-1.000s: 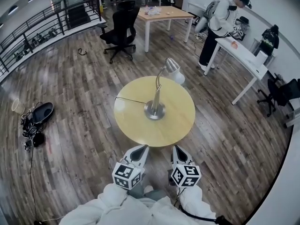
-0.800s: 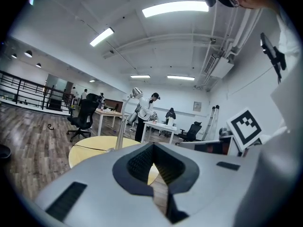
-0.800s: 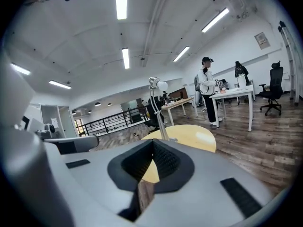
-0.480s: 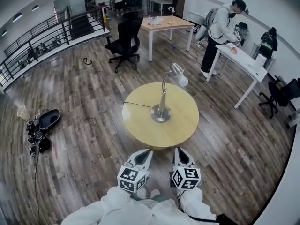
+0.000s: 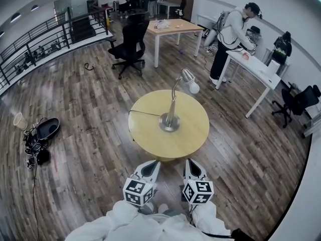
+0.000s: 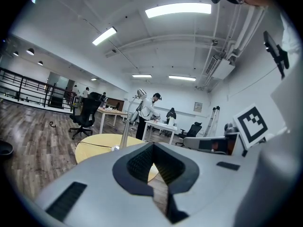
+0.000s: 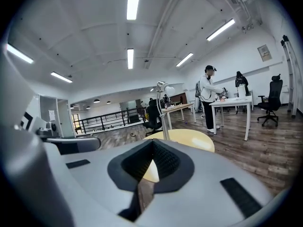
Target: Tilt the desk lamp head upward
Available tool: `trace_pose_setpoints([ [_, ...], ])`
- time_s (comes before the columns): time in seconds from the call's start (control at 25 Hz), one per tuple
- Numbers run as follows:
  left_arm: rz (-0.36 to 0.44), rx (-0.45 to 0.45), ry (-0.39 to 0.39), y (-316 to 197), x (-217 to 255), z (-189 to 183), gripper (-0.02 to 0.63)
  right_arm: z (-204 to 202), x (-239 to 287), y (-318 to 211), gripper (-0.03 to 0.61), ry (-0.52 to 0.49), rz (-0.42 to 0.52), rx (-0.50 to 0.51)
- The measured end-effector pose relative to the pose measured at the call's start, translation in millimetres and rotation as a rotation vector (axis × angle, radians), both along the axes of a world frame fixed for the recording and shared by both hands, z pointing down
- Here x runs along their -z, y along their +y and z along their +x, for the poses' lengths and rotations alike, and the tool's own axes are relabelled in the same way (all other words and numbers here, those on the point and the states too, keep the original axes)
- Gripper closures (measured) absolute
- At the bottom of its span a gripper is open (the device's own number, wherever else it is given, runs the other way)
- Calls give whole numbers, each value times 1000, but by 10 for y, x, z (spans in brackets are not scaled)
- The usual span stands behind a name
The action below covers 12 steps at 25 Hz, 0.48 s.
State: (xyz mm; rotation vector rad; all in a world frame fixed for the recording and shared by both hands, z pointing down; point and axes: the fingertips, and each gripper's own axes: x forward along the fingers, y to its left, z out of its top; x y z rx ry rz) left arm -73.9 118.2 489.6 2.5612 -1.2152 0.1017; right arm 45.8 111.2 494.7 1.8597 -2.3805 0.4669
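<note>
A silver desk lamp (image 5: 172, 106) stands on a round yellow table (image 5: 188, 134); its round base sits near the table's middle and its head (image 5: 188, 79) droops toward the far right edge. Its thin black cord (image 5: 144, 113) runs left across the tabletop. My left gripper (image 5: 150, 167) and right gripper (image 5: 191, 168) are held low, just short of the table's near edge, both shut and empty. The lamp (image 6: 132, 116) shows ahead in the left gripper view and the lamp (image 7: 163, 111) also in the right gripper view.
A black office chair (image 5: 129, 43) and a wooden desk (image 5: 174, 28) stand beyond the table. A person (image 5: 229, 36) leans over a white desk (image 5: 256, 69) at the right. Bags and cables (image 5: 37, 139) lie on the floor at the left. A railing (image 5: 45, 41) borders the far left.
The view has shifted a little; the table and lamp sit slightly farther off and to the right in the picture. Both grippers stay low and shut.
</note>
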Motion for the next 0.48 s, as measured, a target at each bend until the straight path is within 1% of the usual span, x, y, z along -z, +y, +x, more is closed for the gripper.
trace_pose_setpoints([
  [0.24, -9, 11, -6, -60, -26, -82, 612, -104, 59, -43, 566, 13, 17, 20],
  [0.48, -8, 16, -14, -50, -33, -45, 612, -74, 43, -30, 566, 12, 11, 28],
])
